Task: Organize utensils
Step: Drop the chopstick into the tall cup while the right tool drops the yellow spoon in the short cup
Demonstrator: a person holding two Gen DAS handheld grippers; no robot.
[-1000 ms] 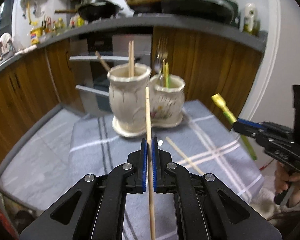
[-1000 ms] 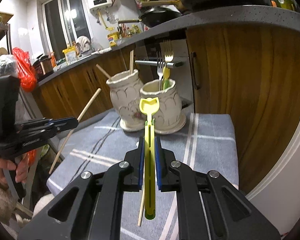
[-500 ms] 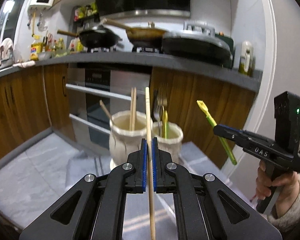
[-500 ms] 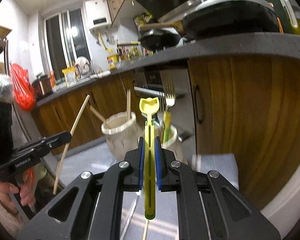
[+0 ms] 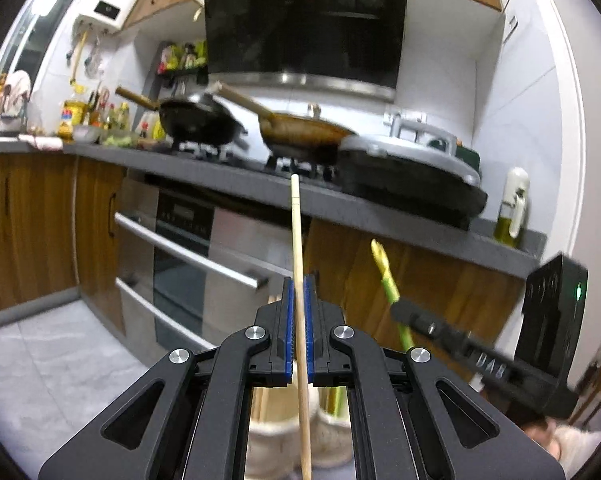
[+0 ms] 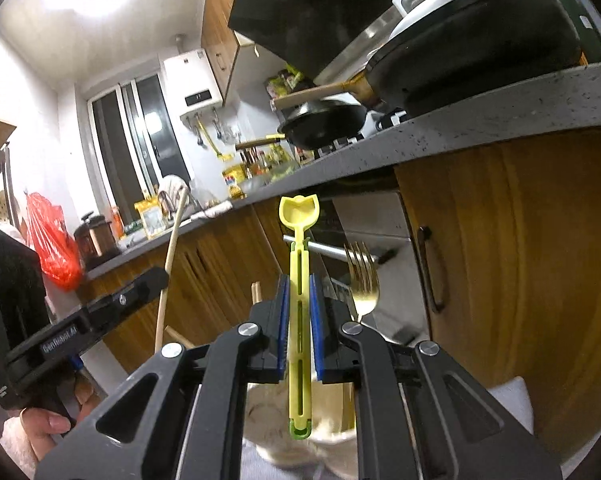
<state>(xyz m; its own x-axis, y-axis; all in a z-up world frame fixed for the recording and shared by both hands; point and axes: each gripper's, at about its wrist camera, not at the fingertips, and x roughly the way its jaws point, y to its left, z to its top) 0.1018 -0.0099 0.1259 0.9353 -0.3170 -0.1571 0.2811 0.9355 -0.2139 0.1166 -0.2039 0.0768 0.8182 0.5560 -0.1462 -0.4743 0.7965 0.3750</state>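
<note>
My left gripper (image 5: 297, 292) is shut on a wooden chopstick (image 5: 296, 236) that stands nearly upright. It also shows in the right wrist view (image 6: 171, 256). My right gripper (image 6: 299, 292) is shut on a yellow plastic spoon (image 6: 299, 216), bowl end up. The spoon shows in the left wrist view (image 5: 385, 276), held by the right gripper (image 5: 400, 312). Two cream ceramic holders (image 5: 332, 436) sit low under the grippers, mostly hidden. One (image 6: 332, 424) holds a metal fork (image 6: 362, 276). Chopstick ends (image 6: 255, 292) stick up from the other.
A grey countertop (image 5: 380, 216) carries a black pan (image 5: 200, 120), a brown pan (image 5: 304, 132) and a grey lidded pot (image 5: 412, 164). An oven front (image 5: 188, 256) and wooden cabinets (image 6: 520, 260) stand behind. A grey cloth (image 6: 508, 396) lies under the holders.
Both grippers have risen and tilted up, so the holders dropped to the bottom of the views. Each still holds its utensil, now nearly upright over the holders.
</note>
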